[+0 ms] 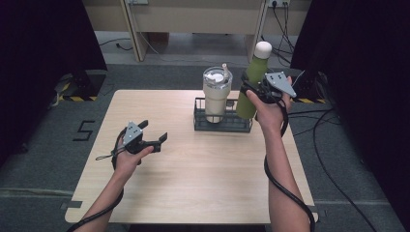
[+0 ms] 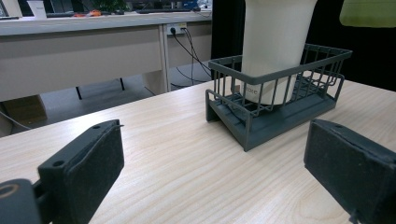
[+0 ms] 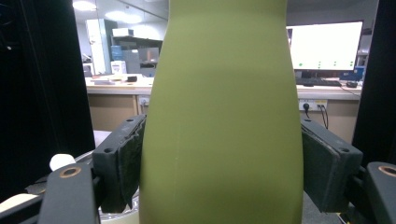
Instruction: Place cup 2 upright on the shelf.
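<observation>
A green bottle [image 1: 251, 82] with a white cap hangs upright over the right end of a dark wire basket [image 1: 222, 126], its base well above the basket's rim. My right gripper [image 1: 249, 94] is shut on the bottle's body [image 3: 222, 116], one pad [image 3: 128, 163] pressed on each side. A cream tumbler [image 1: 216, 94] with a clear lid and straw stands in the basket's left half. My left gripper [image 1: 154, 133] rests low over the table's left side, open, nothing between its pads [image 2: 93, 158]; it faces the basket [image 2: 280, 121] and the tumbler [image 2: 275, 42].
The light wooden table [image 1: 193, 183] has bare room in front of the basket and to its left. Black curtains stand at both sides. Cables [image 1: 333, 145] trail on the floor at the right, and desk legs [image 1: 135, 43] stand beyond the far edge.
</observation>
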`<action>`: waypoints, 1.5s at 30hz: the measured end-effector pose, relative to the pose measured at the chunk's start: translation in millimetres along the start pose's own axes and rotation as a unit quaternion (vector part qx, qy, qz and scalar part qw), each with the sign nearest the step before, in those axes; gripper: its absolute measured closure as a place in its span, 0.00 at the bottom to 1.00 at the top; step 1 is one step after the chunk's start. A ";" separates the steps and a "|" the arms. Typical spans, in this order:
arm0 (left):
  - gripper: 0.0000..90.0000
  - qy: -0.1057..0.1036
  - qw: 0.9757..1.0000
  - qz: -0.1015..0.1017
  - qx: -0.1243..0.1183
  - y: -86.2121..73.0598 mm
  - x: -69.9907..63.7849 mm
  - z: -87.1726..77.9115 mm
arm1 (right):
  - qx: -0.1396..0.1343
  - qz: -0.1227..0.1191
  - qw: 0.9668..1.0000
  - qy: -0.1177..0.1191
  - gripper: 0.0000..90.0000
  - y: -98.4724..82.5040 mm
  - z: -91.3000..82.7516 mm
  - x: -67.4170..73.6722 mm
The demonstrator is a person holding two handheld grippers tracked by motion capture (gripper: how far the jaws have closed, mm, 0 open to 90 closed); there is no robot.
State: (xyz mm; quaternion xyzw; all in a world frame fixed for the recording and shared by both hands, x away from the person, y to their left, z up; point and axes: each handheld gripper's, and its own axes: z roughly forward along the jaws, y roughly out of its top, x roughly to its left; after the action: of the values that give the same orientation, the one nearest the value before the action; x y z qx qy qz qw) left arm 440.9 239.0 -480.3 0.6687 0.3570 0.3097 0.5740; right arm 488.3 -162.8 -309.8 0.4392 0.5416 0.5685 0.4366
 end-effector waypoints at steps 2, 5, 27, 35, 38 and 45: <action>0.05 0.000 1.000 0.001 0.001 -0.3 0.4 0.1 | 0.002 0.001 1.000 -0.002 0.28 -0.9 2.7 -1.1; 0.05 0.000 1.000 0.000 0.000 -0.5 0.3 0.3 | 0.003 0.003 1.000 -0.003 0.28 -1.2 4.7 -1.6; 0.05 0.001 1.000 -0.001 0.004 -2.1 0.8 0.7 | 0.017 0.001 1.000 -0.015 0.28 -6.0 27.9 -4.2; 0.05 0.002 1.000 -0.002 0.003 -2.0 1.2 0.4 | 0.020 0.002 1.000 -0.018 0.28 -7.2 35.3 -5.0; 0.05 0.002 1.000 -0.002 0.003 -1.9 1.4 0.2 | 0.021 0.005 1.000 -0.019 0.28 -8.7 37.7 -5.9; 0.05 0.001 1.000 -0.003 0.004 -2.8 1.1 0.9 | 0.028 0.005 0.999 -0.023 0.28 -13.4 43.4 -7.6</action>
State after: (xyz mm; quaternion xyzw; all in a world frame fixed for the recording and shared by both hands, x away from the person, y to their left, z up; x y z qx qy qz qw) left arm 441.9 239.7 -483.2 0.6696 0.3612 0.3074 0.5715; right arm 532.5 -159.7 -322.3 0.4672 0.5445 0.5453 0.4336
